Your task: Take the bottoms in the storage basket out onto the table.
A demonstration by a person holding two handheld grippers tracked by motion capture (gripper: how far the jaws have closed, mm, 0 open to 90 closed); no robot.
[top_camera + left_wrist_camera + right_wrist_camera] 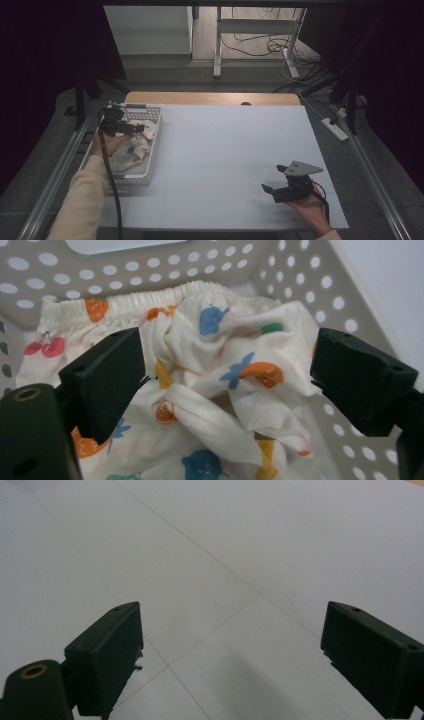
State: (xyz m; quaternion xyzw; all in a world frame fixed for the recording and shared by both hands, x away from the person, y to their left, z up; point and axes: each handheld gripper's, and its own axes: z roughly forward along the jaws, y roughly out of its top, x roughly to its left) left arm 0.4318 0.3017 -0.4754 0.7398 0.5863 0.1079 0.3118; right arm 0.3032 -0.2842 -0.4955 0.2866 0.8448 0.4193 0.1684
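At the left edge of the white table (225, 150) sits a white perforated basket (152, 150), its long sides running from the near edge toward the far edge. Inside lies a crumpled cream garment (132, 150) printed with orange, blue and pink fruit shapes. The left gripper (142, 128) hangs over the far half of the basket, its jaws wide apart and holding nothing; in the left gripper view the garment (220, 385) lies bunched between and beyond the spread jaws, not yet pinched. An elastic gathered hem (150, 296) runs along the basket's far wall (150, 265) in that view, so the garment's waistband seems to face the far end, with its length following the basket's long axis, though the folds make this uncertain. Moving right, the middle of the table is bare. Near the right front corner the right gripper (266, 189) rests low in the person's hand, pointing leftward, jaws open and empty above the tabletop (225, 570). The work appears to be at its very start: the garment is not yet grasped or lifted out.
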